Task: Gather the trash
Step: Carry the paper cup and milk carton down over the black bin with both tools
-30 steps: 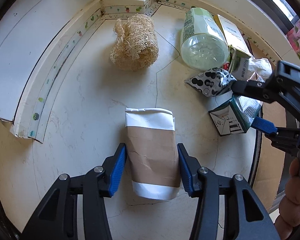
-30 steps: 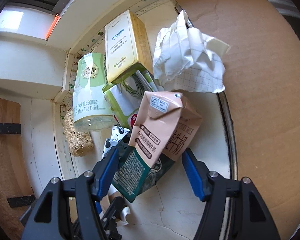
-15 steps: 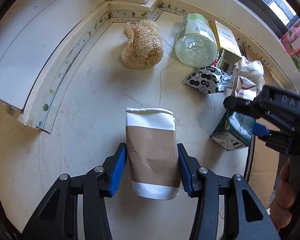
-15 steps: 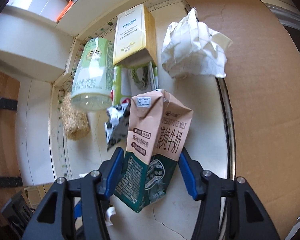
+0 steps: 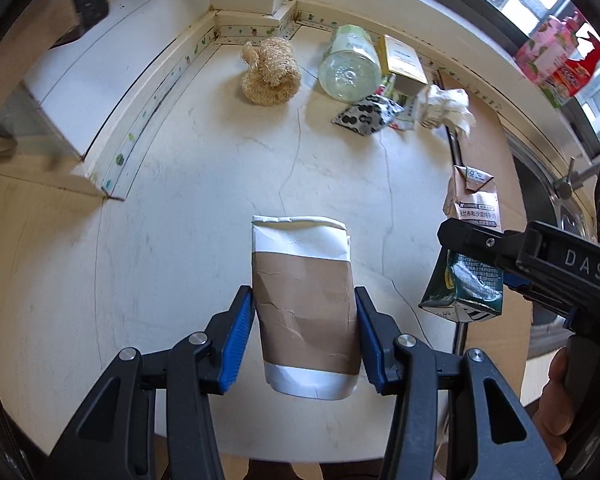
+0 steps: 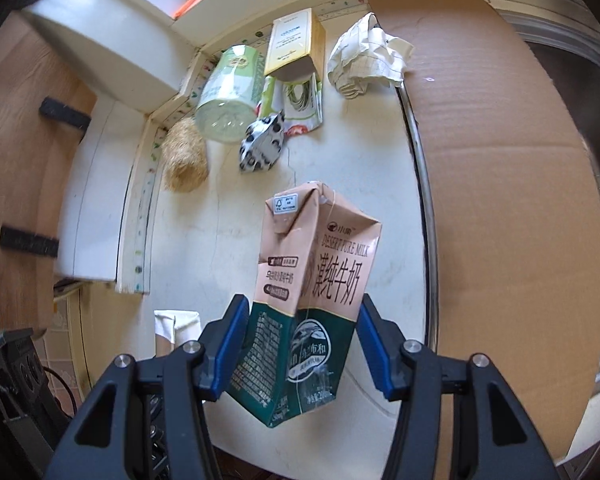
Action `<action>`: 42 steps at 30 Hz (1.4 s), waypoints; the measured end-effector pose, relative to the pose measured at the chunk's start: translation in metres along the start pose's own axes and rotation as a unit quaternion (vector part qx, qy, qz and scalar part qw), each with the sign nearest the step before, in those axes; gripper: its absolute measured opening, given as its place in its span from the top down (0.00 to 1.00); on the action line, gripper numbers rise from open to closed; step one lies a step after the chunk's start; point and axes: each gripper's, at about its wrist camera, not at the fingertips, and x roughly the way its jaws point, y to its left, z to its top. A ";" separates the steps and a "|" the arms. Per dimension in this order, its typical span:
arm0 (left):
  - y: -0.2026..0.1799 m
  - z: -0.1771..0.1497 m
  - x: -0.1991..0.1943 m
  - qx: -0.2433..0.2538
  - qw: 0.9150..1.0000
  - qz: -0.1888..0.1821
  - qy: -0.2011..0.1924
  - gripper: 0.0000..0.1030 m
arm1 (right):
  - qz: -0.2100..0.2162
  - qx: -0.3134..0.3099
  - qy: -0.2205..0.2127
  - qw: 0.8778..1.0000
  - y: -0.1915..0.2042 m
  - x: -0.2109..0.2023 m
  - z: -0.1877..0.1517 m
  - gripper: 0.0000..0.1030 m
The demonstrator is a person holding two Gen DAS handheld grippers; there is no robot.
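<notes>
Farthest left on the white counter (image 5: pixel 172 200) lay a tan loofah scrubber (image 5: pixel 270 72), just beside the decorated wall trim. Next to it a clear bottle (image 6: pixel 230 90) with a green label rested on its side, its bottom toward the cameras; the label's writing was too small to read. A yellow box (image 6: pixel 296 42) sat against it, over a green-and-white wrapper (image 6: pixel 302 100), with a black-and-white spotted packet (image 6: pixel 262 142) in front. A crumpled sheet of checked paper (image 6: pixel 366 58) lay at the edge of a flat cardboard sheet (image 6: pixel 500 160).

The left gripper (image 5: pixel 304 336) was clenched on a crushed paper cup (image 5: pixel 304 300), white with a brown sleeve, its blue pads pressed against both sides and the open rim pointing away, held above the counter.

To the right, the right gripper (image 6: pixel 300 344) was clamped on a dented milk carton (image 6: pixel 316 292) (pink above, dark green below). The carton read "DESERT PURE MILK" with large Chinese characters beneath, and a recycling-type mark sat on a white square near its folded top. It hung clear of the counter, beside the cardboard. In the left wrist view the right gripper's black body showed the letters "DAS".
</notes>
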 end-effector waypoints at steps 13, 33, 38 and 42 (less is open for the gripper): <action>0.014 -0.081 -0.057 0.042 0.999 -0.019 -0.012 0.54 | 0.001 -0.036 -0.033 0.999 0.009 -0.061 -0.115 0.48; 0.004 -0.190 -0.083 0.132 0.990 -0.044 0.016 0.54 | -0.018 0.010 -0.046 0.999 -0.016 -0.096 -0.274 0.49; 0.000 -0.204 -0.077 0.137 0.989 -0.044 0.031 0.54 | -0.025 0.014 -0.035 0.999 -0.026 -0.094 -0.293 0.49; 0.005 -0.212 -0.067 0.131 0.990 -0.038 0.040 0.54 | -0.029 0.014 -0.022 0.999 -0.031 -0.085 -0.301 0.49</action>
